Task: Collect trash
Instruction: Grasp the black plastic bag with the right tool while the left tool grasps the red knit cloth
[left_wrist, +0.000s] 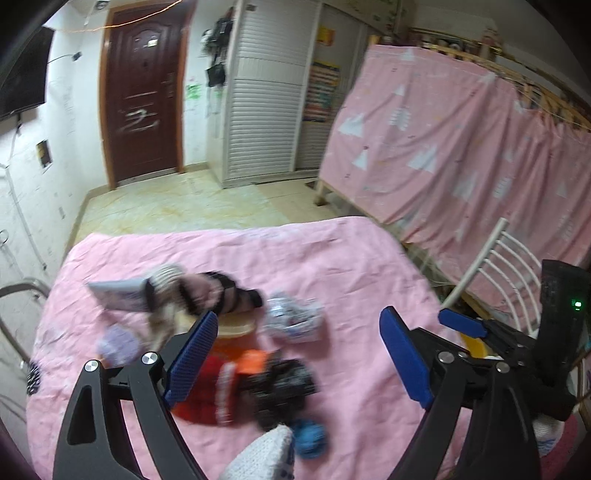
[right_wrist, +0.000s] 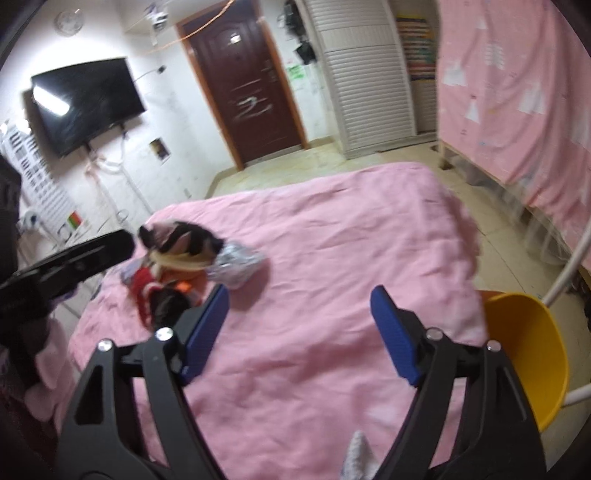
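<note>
Left wrist view puts the trash in front of me: a loose heap on the pink bedspread (left_wrist: 332, 254). I make out a crumpled silver wrapper (left_wrist: 293, 317), a red wrapper (left_wrist: 210, 391), an orange scrap (left_wrist: 253, 360), a black crumpled piece (left_wrist: 282, 384), a blue ball-like thing (left_wrist: 310, 437), a pale purple wad (left_wrist: 118, 341) and a flat pale packet (left_wrist: 118, 295), with a pink-and-black striped cloth (left_wrist: 218, 295) lying across the top. Motion blur keeps me from naming them closer. My left gripper (left_wrist: 299, 356) hangs above the heap with its blue pads spread wide, nothing between them. My right gripper (right_wrist: 301, 332) is likewise released and bare, over plain bedspread, with the heap well off to its left. A yellow bucket (right_wrist: 532, 354) stands just beside the bed's right edge, next to a white metal chair frame (left_wrist: 498, 258). Beyond are a brown door (left_wrist: 144, 88), a wall television (right_wrist: 86, 101) and a pink curtain (left_wrist: 461, 140).
</note>
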